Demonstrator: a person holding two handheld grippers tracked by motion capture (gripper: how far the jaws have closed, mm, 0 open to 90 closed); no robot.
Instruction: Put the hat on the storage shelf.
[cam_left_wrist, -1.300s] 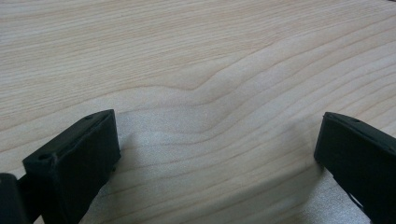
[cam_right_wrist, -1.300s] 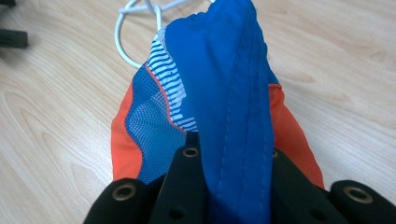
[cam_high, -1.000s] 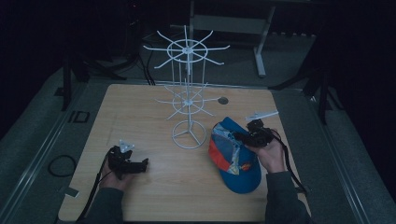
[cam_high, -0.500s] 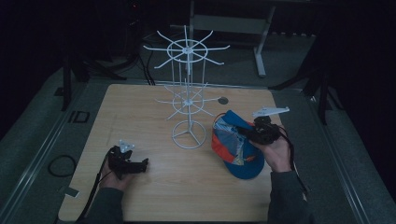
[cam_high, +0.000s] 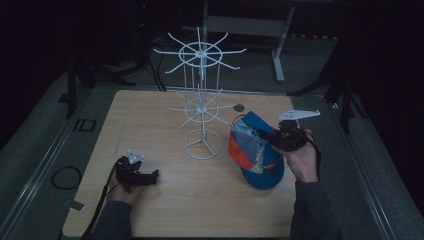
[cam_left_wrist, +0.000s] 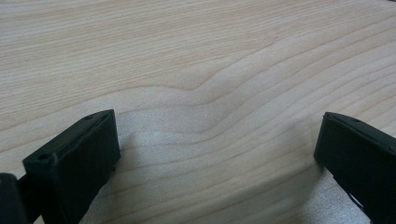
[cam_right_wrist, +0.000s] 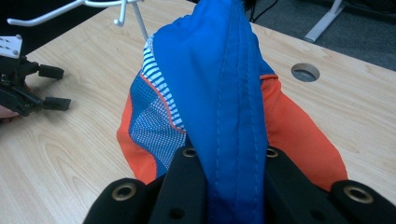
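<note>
On the wooden surface (cam_high: 150, 125) stand one white wire rack (cam_high: 201, 107) and one blue-and-orange cap (cam_high: 255, 150), right of the rack, lifted and pinched by the right tongs (cam_high: 264, 134); the left tongs (cam_high: 152, 175) rest spread wide, holding nothing.

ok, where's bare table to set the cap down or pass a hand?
Free: the far-left table between the left edge and the white rack, and the near strip between left gripper and cap. Crowded: centre-right, where the right gripper clamps the cap beside the rack's base.
</note>
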